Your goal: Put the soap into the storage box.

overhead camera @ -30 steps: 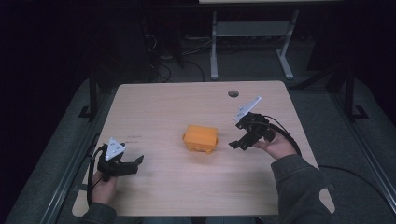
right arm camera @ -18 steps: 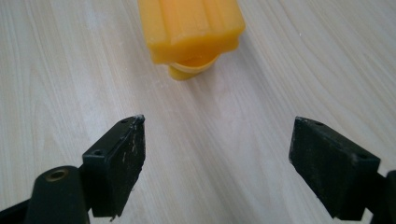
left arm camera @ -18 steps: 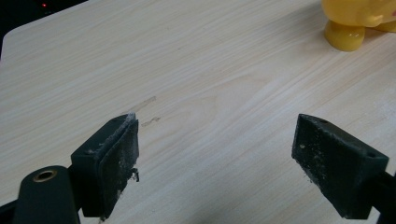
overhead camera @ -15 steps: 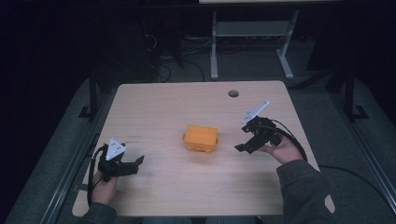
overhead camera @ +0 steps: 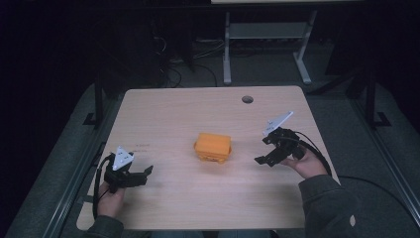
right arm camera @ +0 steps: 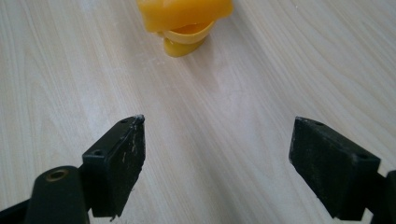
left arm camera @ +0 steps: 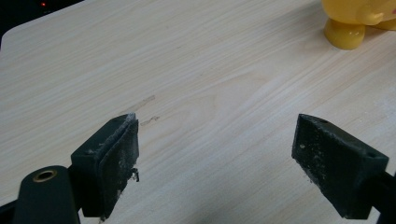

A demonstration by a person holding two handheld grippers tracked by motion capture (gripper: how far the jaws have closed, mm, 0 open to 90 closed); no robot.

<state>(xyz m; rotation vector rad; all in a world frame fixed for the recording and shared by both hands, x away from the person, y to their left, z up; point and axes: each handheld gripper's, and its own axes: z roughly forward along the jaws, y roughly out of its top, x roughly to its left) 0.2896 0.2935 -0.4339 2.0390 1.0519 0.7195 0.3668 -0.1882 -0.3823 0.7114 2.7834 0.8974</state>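
An orange, box-like plastic object [overhead camera: 213, 146] with short round feet sits in the middle of the wooden table [overhead camera: 198, 109]. My left gripper [overhead camera: 143, 174] rests low at the table's front left, jaws wide open over bare wood. A foot of the orange object [left arm camera: 346, 31] shows at the top right of the left gripper view. My right gripper [overhead camera: 261, 159] hovers to the right of the object, tilted toward it, open and holding nothing. In the right gripper view the orange object [right arm camera: 184, 18] lies ahead of the open right gripper [right arm camera: 217, 158], well apart from it.
A round cable hole [overhead camera: 247, 99] sits near the table's far edge. Beyond the table stand a metal desk frame [overhead camera: 262, 44] and tangled cables [overhead camera: 168, 59] on a dark floor. Each gripper trails a black cable [overhead camera: 322, 153].
My right gripper has drifted toward the person's side of the table and slightly right, away from the orange object. The left gripper has stayed put.
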